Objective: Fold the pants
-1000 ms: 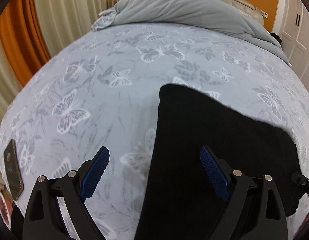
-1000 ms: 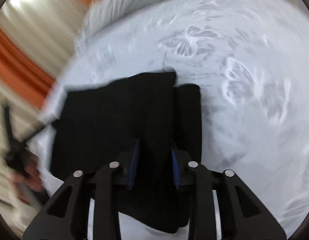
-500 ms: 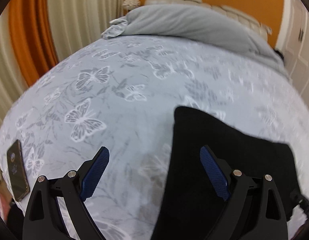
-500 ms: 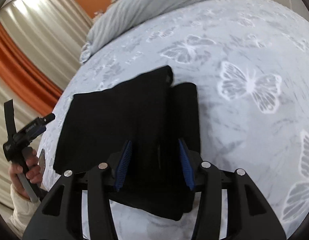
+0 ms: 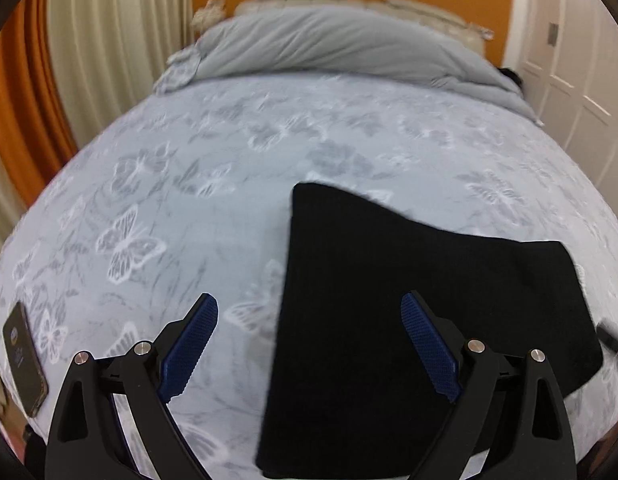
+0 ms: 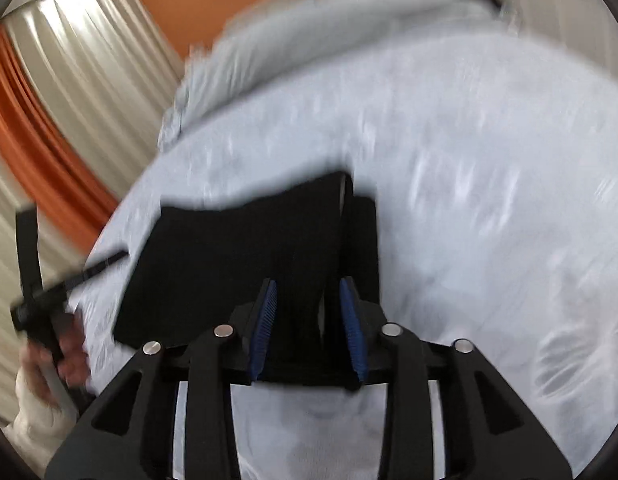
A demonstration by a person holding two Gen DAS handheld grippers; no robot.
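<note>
Black knit pants (image 5: 409, 300): folded flat on the bed (image 5: 229, 184), well short of the pillow. Soft, limp, light (likely); take by an edge. Left gripper (image 5: 309, 344) wide open, empty; right gripper (image 6: 309, 320) opening, fabric between jaws.

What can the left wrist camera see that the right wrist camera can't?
Only the left wrist view shows a phone lying near the bed's edge, white cupboard doors, and the left gripper with its jaws wide apart. Only the right wrist view shows the person's hand holding a handle, and the right gripper, whose jaws are opening with black cloth between them. Both show the black pants, the butterfly bedspread and the grey duvet.
</note>
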